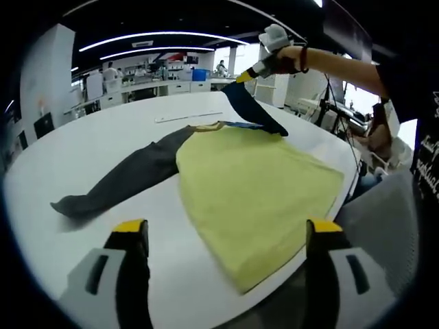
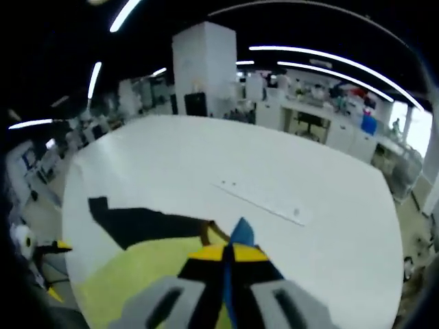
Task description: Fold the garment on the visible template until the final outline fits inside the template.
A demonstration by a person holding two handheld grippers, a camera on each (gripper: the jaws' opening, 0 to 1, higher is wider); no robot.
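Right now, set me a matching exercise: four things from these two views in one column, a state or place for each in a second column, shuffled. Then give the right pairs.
Things:
1. left gripper
2. right gripper
3. grey sleeve
4. dark blue sleeve

States or places:
A. lifted off the table, pinched at its end
B. lying flat, stretched out on the white table
C. jaws apart, holding nothing, near the yellow body of the garment
D. jaws closed on cloth

Pairs: 1-C, 2-D, 3-B, 4-A
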